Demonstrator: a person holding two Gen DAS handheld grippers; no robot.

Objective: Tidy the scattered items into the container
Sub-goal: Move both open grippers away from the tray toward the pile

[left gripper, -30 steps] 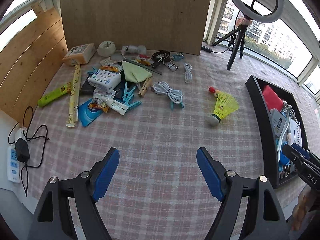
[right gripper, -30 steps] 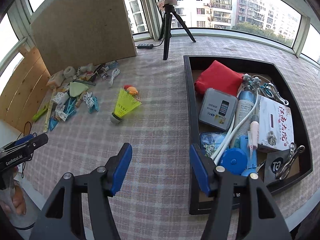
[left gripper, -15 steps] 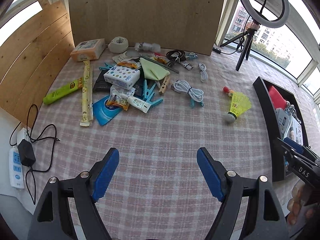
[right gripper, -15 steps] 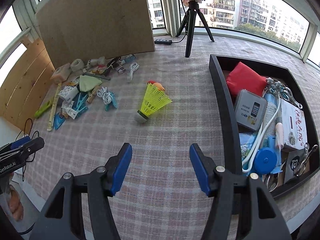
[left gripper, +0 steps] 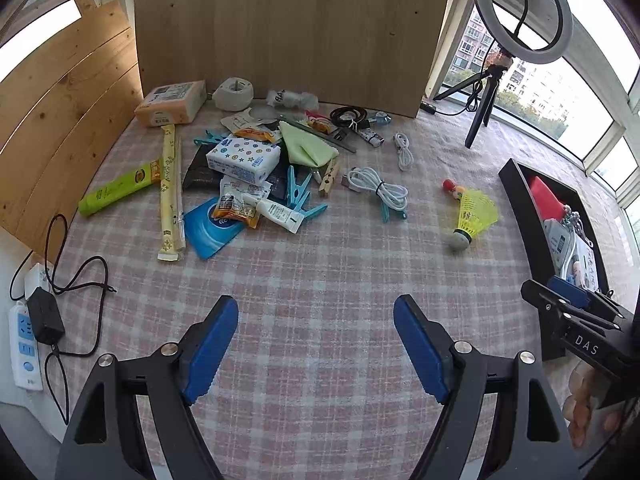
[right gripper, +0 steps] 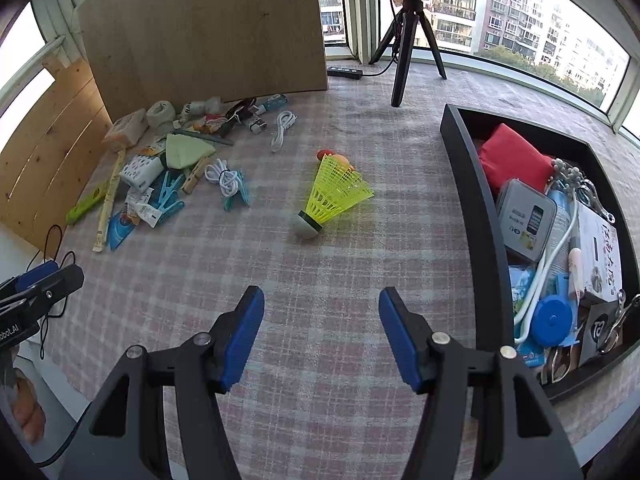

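A pile of scattered items lies on the checked cloth at the far left: a star-print tissue pack, blue pegs, a white coiled cable, a green tube. A yellow shuttlecock lies alone mid-table, also in the left wrist view. The black tray at the right holds several items. My left gripper is open and empty above the near cloth. My right gripper is open and empty, short of the shuttlecock.
A wooden board stands behind the pile. A ring-light tripod stands at the back. A power strip and cables hang off the left table edge. A red pouch lies in the tray.
Both grippers have moved leftward and forward: the pile and shuttlecock sit nearer and more central, the tray has slid toward the right edge. Both jaws stay open.
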